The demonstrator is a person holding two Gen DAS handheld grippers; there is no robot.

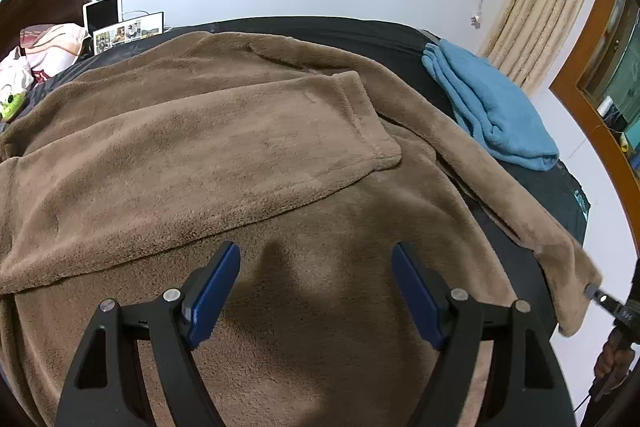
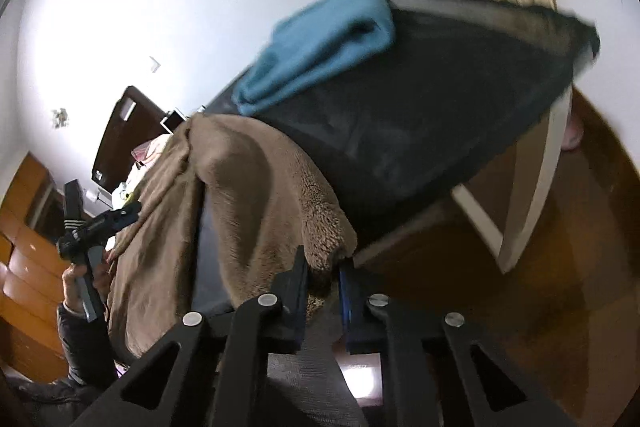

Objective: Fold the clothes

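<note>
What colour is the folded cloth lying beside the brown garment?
Blue; the folded cloth shows best in the left wrist view.

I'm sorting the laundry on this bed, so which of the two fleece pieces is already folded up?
The small blue fleece garment near the bed's far corner is folded into a stack; the large brown fleece robe lies spread out.

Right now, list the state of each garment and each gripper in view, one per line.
Brown fleece garment: spread on the bed, one sleeve folded across it, one corner lifted.
Blue garment: folded, lying beside the brown one.
Left gripper: open, above the fleece, holding nothing.
Right gripper: shut on the fleece's corner.
</note>
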